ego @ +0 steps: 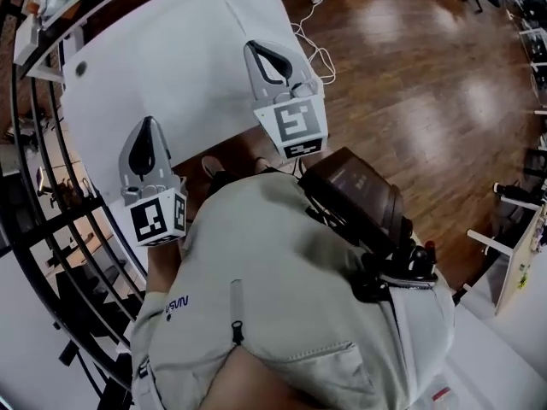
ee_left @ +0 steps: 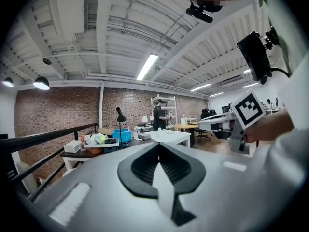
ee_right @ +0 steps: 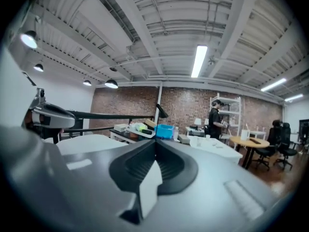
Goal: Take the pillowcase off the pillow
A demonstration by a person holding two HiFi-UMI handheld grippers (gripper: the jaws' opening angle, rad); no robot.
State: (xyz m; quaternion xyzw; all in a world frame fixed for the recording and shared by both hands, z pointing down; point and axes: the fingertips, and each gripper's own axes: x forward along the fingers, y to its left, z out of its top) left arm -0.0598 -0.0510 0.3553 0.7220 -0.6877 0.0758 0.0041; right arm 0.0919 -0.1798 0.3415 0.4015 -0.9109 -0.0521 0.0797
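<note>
**Both grippers closed and empty, held above the white tabletop**

1. Left gripper (ego: 145, 135): in its own view I read the jaws pressed together, with nothing between them. It points roughly level across the room.

2. Right gripper (ego: 267, 56): the jaws are likewise pressed together and empty. In the left gripper view it shows at the right, held in a hand (ee_left: 270, 127), well apart from the left gripper.

3. Pillowcase and pillow: I cannot tell where they lie. The head view shows only a white tabletop (ego: 171, 75) beneath and ahead of both grippers, and no cloth can be made out on it.

4. Obstructions: the person's torso and a black device (ego: 355, 199) worn on the chest cover the lower half of the head view. Each gripper's grey body fills the lower half of its own view.

5. Surroundings:
   - A black railing (ego: 51, 229) runs along the left of the tabletop.
   - Wooden floor (ego: 410, 84) lies to the right, with a white cable (ego: 312, 45) on it near the tabletop's far corner.
   - Further back, before a brick wall (ee_left: 58, 110), stand a cluttered desk with a blue bin (ee_left: 122, 135) and a desk lamp (ee_left: 119, 115).
   - A second person (ee_right: 215, 115) stands at a shelf.
   - A round wooden table (ee_right: 248, 141) and office chairs sit at the right.
</note>
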